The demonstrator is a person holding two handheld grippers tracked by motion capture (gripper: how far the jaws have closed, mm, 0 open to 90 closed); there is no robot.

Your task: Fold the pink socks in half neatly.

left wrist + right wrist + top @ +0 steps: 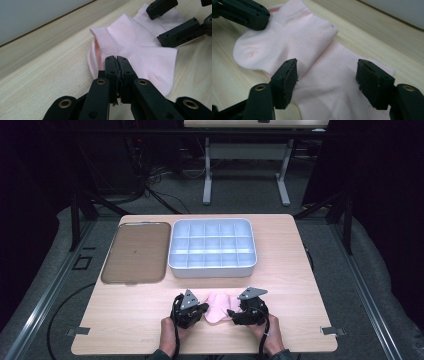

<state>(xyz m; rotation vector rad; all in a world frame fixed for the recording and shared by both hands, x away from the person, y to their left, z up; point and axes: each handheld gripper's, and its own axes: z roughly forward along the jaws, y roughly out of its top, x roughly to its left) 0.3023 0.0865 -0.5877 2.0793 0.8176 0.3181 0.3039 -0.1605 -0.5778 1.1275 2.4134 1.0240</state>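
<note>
A pink sock [218,306] lies flat on the wooden table near its front edge, between my two grippers. In the left gripper view the sock [140,47] shows its ribbed cuff, and my left gripper [117,58] has its jaws pressed together on the fabric just beside that cuff. A paler pink layer lies under the sock's far end; I cannot tell whether it is a second sock. My right gripper [327,75] stands open, one jaw on each side of that pale layer [329,95], pads apart from it. From above, the left gripper [202,310] and right gripper [231,314] face each other.
A white tray with several compartments [212,270] stands at the back middle of the table. A flat brown tray [135,252] lies to its left. Bare wood [120,315] stretches left and right of the hands. The front edge is close behind the wrists.
</note>
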